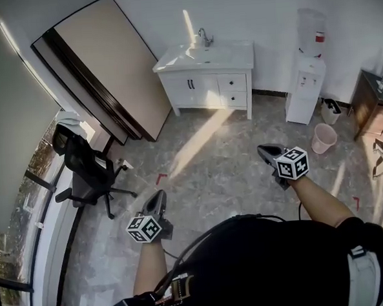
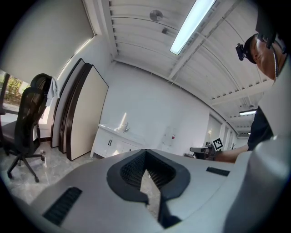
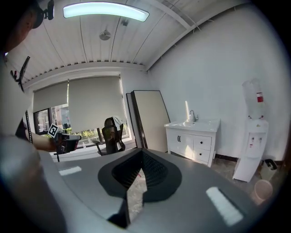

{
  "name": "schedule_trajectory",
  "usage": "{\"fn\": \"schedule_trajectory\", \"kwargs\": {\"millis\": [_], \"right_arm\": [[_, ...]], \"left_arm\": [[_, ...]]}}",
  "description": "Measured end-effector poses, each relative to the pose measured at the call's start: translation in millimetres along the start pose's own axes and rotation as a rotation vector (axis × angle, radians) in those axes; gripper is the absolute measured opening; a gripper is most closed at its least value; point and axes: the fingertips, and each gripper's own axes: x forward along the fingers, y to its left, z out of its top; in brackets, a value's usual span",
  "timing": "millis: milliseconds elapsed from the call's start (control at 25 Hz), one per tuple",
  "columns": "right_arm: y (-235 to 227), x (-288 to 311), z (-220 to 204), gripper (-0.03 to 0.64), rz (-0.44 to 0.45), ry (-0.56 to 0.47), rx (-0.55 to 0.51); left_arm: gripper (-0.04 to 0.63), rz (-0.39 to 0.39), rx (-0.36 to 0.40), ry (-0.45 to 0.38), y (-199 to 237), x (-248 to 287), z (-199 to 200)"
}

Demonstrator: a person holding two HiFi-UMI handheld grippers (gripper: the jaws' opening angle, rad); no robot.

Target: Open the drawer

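White sink cabinet (image 1: 203, 84) at upper centre of the head view, its stack of two small drawers (image 1: 233, 91) closed, well apart from both grippers, left gripper (image 1: 159, 196) lower left of centre, jaws clenched on nothing, right gripper (image 1: 264, 151) right of centre, likewise clamped together, empty.

We see a bright, daylit room. Sun enters by the window (image 1: 19, 244), far left of the left fingers (image 2: 132, 169), and lays a blown-out streak on the floor (image 1: 198, 141) ahead of both pairs of fingers. The streak ends in glare on the vanity top (image 1: 205, 54). High above the fingers, the ceiling tube light (image 2: 193, 20) burns pure white in both gripper views. Those views are fisheye: the corners are black, and the walls and ceiling ribs bow. The left fingers and right fingers (image 3: 125, 175), close to the lens, look soft, while the room beyond them stays sharp. In the head view the person's black shirt (image 1: 276, 267), behind the fingers, is underexposed.
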Motion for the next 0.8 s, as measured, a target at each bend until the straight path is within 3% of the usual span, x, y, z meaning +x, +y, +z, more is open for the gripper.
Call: {"fn": "schedule_trajectory", "kwargs": {"millis": [360, 560, 800], "right_arm": [[-117, 40, 47, 0.002, 0.091, 0.013, -0.050], [-133, 77, 51, 0.002, 0.129, 0.022, -0.045], [-133, 137, 62, 0.002, 0.139, 0.036, -0.056]], "left_arm": [[-0.009, 0.080, -0.033, -0.062, -32, 101, 8], [-0.009, 0.105, -0.032, -0.042, -18, 122, 3], [-0.009, 0.117, -0.053, -0.057, 37, 140, 14]]}}
